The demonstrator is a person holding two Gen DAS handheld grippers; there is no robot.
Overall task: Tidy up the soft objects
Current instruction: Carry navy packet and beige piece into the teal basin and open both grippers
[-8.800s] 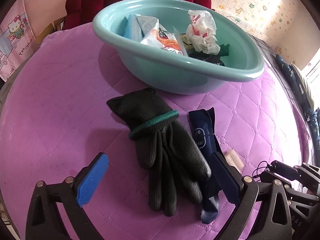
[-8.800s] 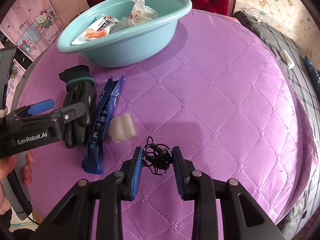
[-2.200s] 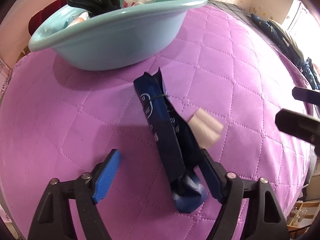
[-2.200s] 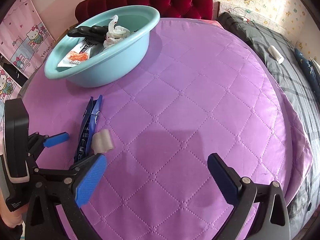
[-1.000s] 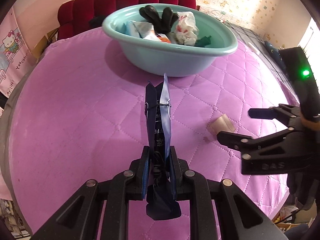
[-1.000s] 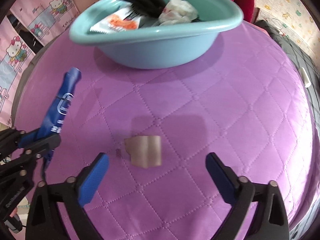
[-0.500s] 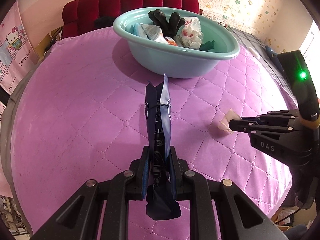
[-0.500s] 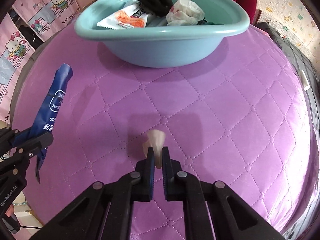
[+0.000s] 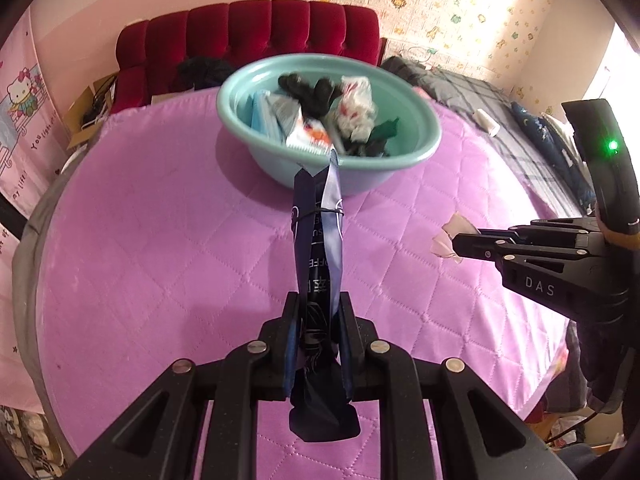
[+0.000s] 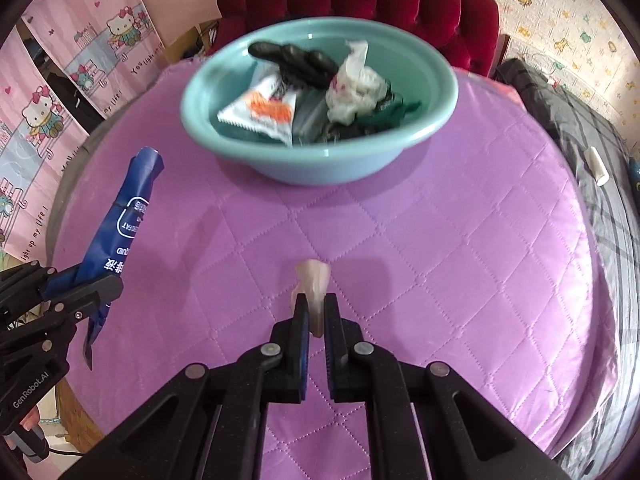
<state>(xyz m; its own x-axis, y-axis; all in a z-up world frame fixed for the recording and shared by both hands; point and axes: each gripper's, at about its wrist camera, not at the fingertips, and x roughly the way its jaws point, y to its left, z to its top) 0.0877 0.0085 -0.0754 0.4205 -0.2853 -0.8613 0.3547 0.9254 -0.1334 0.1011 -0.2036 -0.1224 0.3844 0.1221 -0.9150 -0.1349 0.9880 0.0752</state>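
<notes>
1. Left gripper (image 9: 316, 344) – fingers clamped on a long dark-blue plastic packet tied with a thin band (image 9: 318, 240), held clear of the purple quilted cover (image 9: 160, 240); the packet's top end points toward the bowl.
2. Right gripper (image 10: 316, 320) – fingers pinched tight on a small pale translucent soft piece (image 10: 314, 284), also off the cover.
3. Round teal plastic basin (image 10: 420, 136) sits at the far side of the purple surface, well apart from both grippers.
4. Done so far: basin already holds a black glove (image 10: 296, 60), a white-and-orange snack packet (image 10: 264, 114), a crumpled white plastic bag (image 10: 356, 88) and some dark-green and black bits.
5. No loose items visible on the cover.
6. Left: carry both held items over the rim and drop them in. Judged nearly finished – these look like the last two.
</notes>
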